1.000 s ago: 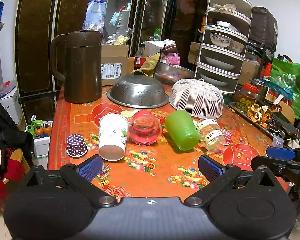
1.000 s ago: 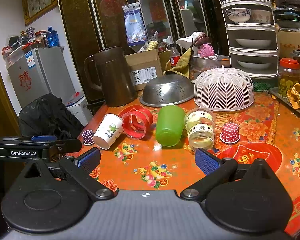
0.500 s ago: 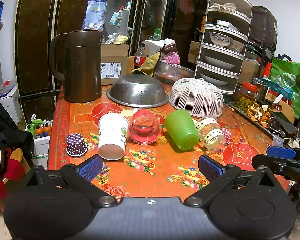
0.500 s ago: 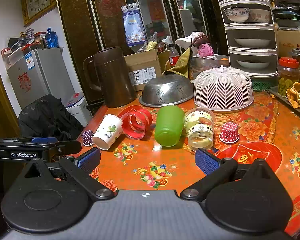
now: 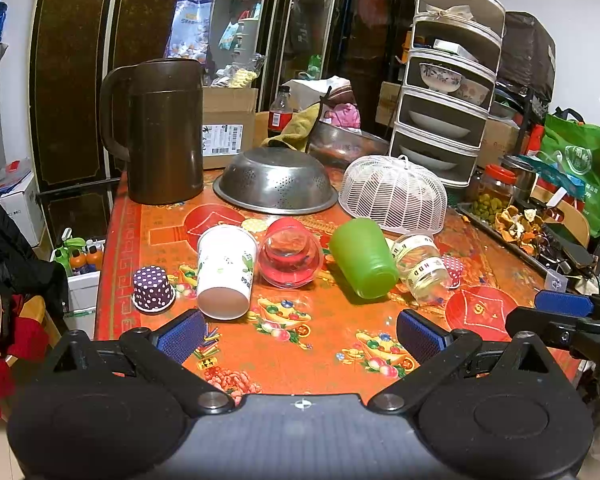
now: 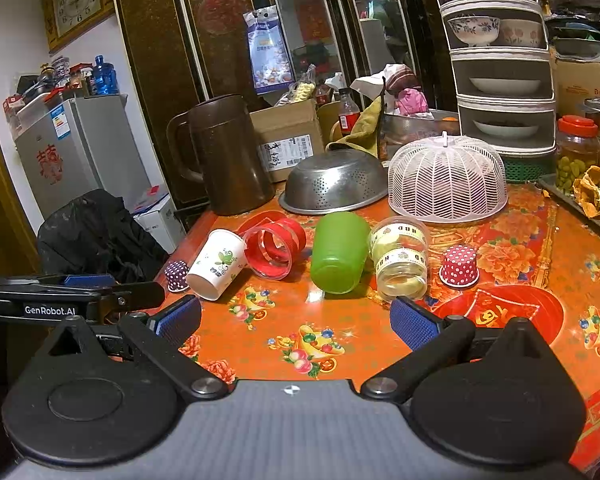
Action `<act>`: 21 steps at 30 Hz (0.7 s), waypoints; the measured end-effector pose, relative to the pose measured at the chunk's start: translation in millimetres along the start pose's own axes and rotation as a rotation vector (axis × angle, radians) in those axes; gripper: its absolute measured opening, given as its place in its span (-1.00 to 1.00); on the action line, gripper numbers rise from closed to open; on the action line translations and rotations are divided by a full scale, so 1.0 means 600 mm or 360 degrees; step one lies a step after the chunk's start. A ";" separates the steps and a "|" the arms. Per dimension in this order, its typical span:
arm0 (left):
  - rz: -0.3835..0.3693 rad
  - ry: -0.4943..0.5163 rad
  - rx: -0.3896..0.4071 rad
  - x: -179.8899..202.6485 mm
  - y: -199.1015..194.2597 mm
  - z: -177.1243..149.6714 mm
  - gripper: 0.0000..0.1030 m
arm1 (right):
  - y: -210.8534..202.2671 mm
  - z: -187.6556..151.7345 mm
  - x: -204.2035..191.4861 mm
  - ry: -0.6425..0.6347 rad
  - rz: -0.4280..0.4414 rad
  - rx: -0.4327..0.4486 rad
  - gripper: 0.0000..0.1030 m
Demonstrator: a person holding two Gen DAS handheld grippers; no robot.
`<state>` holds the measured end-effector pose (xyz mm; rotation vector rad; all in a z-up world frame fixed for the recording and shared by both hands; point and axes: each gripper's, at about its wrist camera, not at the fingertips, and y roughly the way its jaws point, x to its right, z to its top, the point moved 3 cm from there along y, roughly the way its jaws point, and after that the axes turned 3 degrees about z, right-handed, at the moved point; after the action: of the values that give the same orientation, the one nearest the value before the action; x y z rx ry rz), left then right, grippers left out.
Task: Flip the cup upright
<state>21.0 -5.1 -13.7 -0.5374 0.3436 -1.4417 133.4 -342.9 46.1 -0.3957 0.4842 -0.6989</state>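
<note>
While both sets of fingers were spread wide with nothing between them, I had basically done zero of the actual job. The left gripper point(image 5: 300, 330) hung over the near edge of the table point(image 5: 324, 344), and the right gripper point(image 6: 296, 318) sat beside it at about the same standoff, neither one touching anything.

Just past the pads, a row of cups lay on their sides: a white paper cup point(image 5: 225, 270) with its mouth toward me, a red see-through cup point(image 5: 290, 254) touching it, a green cup point(image 5: 362, 258), and a clear labelled cup point(image 5: 420, 268) leaning against the green one. All four looked empty as far as I could tell, though the clear one had a yellowish tint I couldn't make out. Two small dotted cups, a purple one point(image 5: 153, 290) and a red one point(image 6: 459, 266), stood mouth-down at either end.

So nothing was upright yet; my guess was that picking one, gripping it and tipping it up were all left to do.

Farther back stood a brown jug point(image 5: 160, 132), an upturned metal colander point(image 5: 276, 180) and a white mesh food cover point(image 5: 394, 194). A jar with a red lid point(image 6: 576, 148) held something green, olives maybe.
</note>
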 end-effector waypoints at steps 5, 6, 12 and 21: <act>0.0002 0.0004 -0.0008 0.001 0.002 -0.002 0.99 | 0.000 0.000 0.002 0.0008 -0.0005 -0.0002 0.98; 0.0001 0.0002 -0.0010 0.000 0.002 -0.002 0.99 | -0.001 0.000 0.001 0.0008 -0.0005 -0.0002 0.98; 0.0000 0.0005 -0.0011 0.001 0.002 -0.001 0.99 | -0.002 -0.001 0.001 0.0001 -0.0006 -0.0005 0.98; 0.0000 0.0006 -0.0013 0.001 0.002 -0.001 0.99 | -0.004 -0.001 -0.001 0.0004 -0.0003 0.0000 0.98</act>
<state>21.9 -5.8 -14.7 -0.5411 0.3524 -1.4420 131.6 -344.5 46.9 -0.3954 0.4859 -0.7015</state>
